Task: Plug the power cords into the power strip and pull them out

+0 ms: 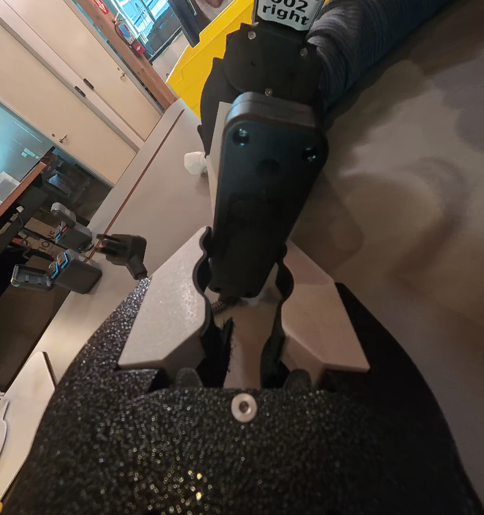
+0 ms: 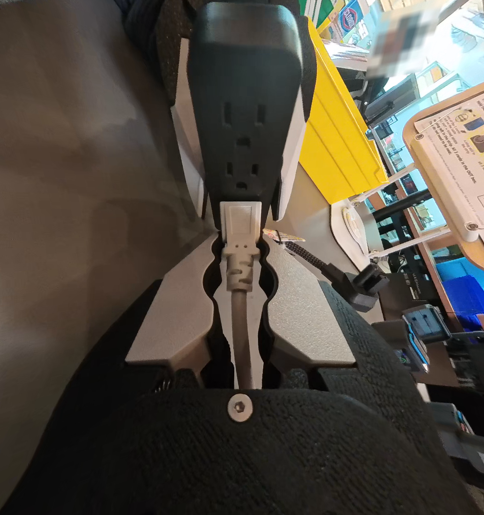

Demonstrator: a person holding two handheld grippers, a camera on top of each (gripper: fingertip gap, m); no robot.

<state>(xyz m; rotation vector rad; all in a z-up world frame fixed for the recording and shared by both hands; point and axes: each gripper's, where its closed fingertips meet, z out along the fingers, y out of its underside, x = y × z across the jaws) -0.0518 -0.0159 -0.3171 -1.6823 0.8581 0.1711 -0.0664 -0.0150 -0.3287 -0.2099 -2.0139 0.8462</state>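
My left gripper [image 1: 245, 245] is shut on the cord end of the black power strip [image 1: 266, 172], whose screwed back faces the left wrist view. In the right wrist view the strip [image 2: 243, 83] shows its socket face, with two empty sockets. A white plug [image 2: 241, 223] sits in the nearest socket. My right gripper [image 2: 241, 242] is shut on this plug's neck, and its grey cord [image 2: 242, 334] runs back between the fingers. The left gripper's white fingers [image 2: 291, 167] flank the strip. The right gripper [image 1: 263, 55] shows behind the strip.
A black angled plug [image 1: 123, 250] on a braided cord [image 2: 305, 256] lies on the grey table [image 1: 402, 195]. Black boxes with blue trim [image 1: 73, 267] stand at the table edge. A yellow bin [image 2: 341, 139] and an instruction board on a stand [image 2: 458, 167] are beyond. Only a small space, under 4 cm, lies between the two pairs of fingers.
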